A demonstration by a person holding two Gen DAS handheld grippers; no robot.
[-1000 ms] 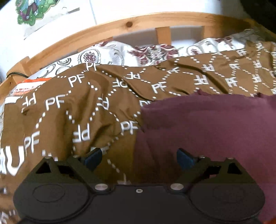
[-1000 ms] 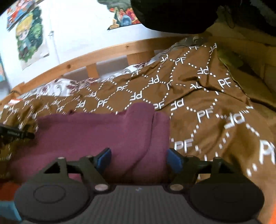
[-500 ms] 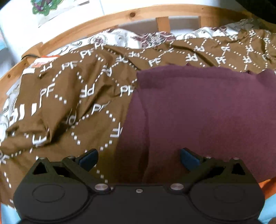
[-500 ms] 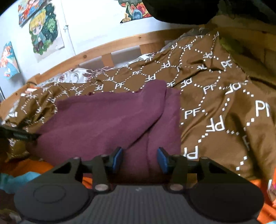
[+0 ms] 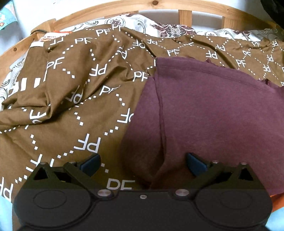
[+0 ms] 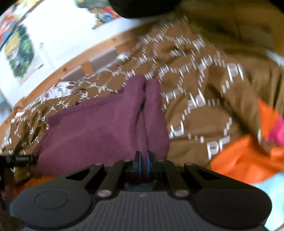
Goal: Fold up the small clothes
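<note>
A maroon garment lies on a brown blanket printed with white "PF" letters. My left gripper is open, its blue pads either side of the garment's near left edge, where a fold runs between them. In the right wrist view the same garment stretches left, and my right gripper is shut on its near right edge. The left gripper's tip shows at that view's left edge. The right view is blurred.
A wooden bed rail curves along the back, with a patterned white sheet below it. Orange cloth lies at the right near the front edge. Posters hang on the white wall.
My right gripper has closed from wide open onto the garment's right edge and moved, blurring its view. My left gripper has pulled back toward the near edge and stayed open.
</note>
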